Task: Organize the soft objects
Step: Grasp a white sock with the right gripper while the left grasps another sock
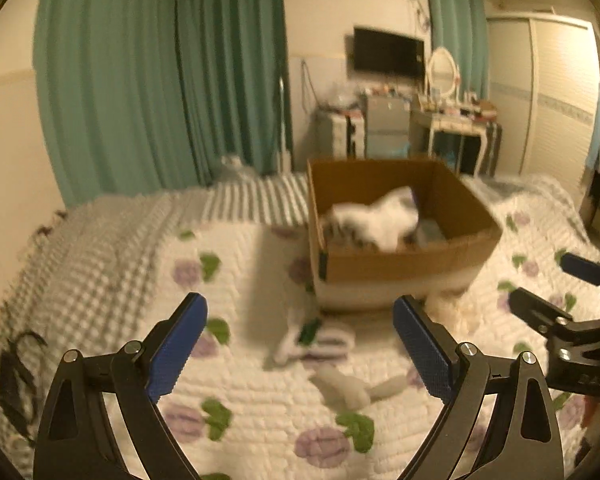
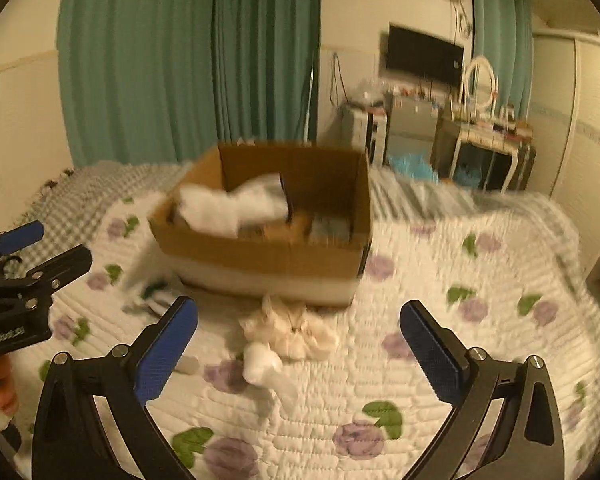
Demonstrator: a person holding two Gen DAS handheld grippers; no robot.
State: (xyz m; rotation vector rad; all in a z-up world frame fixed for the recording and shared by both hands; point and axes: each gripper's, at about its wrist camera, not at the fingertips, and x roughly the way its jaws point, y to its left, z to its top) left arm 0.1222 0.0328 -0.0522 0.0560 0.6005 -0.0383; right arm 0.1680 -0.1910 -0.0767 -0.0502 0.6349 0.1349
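An open cardboard box (image 1: 404, 264) stands on the bed and holds a white soft cloth (image 1: 380, 216); it also shows in the right wrist view (image 2: 268, 256) with the white cloth (image 2: 232, 204) inside. My left gripper (image 1: 300, 320) is open and empty above a pale sock (image 1: 348, 390) and a white-purple sock (image 1: 312, 344) in front of the box. My right gripper (image 2: 300, 324) is open and empty above a cream crumpled cloth (image 2: 292, 330) and a white sock (image 2: 264, 364). Each gripper shows at the edge of the other's view.
The bed carries a white quilt (image 2: 440, 380) with purple flowers and a grey checked blanket (image 1: 80, 264) at the left. Green curtains (image 1: 160, 72), a dressing table (image 1: 456, 124) and a wardrobe (image 1: 556, 88) stand beyond the bed.
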